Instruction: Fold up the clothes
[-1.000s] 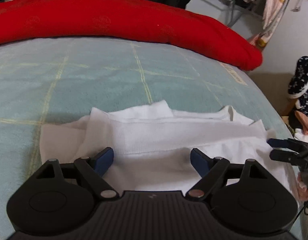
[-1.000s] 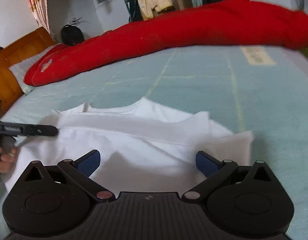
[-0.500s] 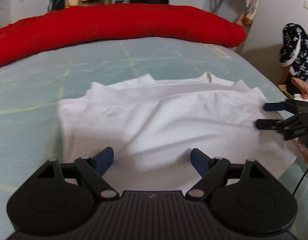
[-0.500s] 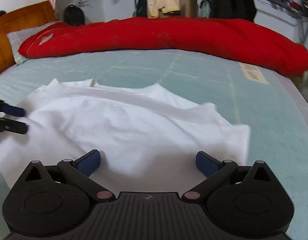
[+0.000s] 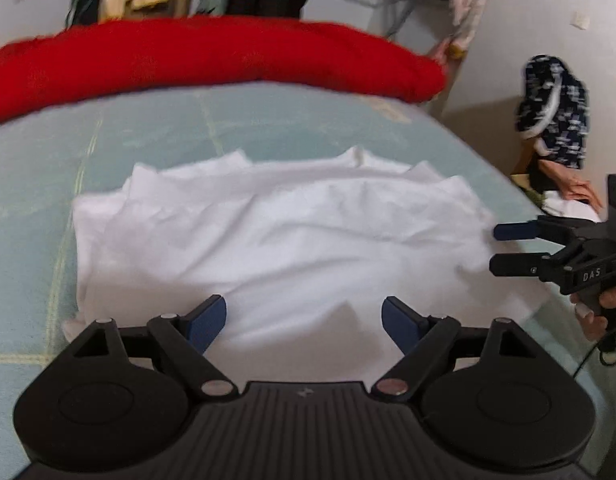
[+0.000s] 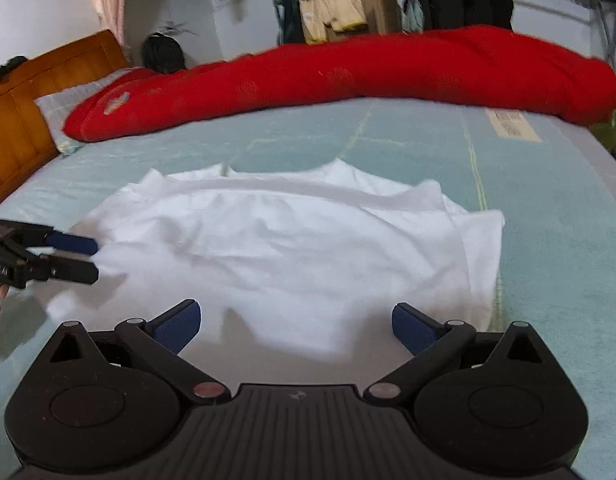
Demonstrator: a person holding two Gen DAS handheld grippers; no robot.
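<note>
Both your grippers pulled back toward six o'clock; left gripper (image 5: 304,322) and right gripper (image 6: 294,322) fingers spread, empty. White shirt (image 5: 276,248) half-folded on bed (image 6: 548,208); final folds remain.

The left claw (image 5: 304,326) is pointing forward and downward, its two blue-padded fingers (image 5: 206,322) standing wide apart with nothing pressed between them. The right claw (image 6: 294,326) is tilting down the same way, its fingers (image 6: 176,324) likewise spread and gripping nothing. A hand (image 5: 596,312) is wrapping the right claw's handle, fingertips showing beneath it.
</note>
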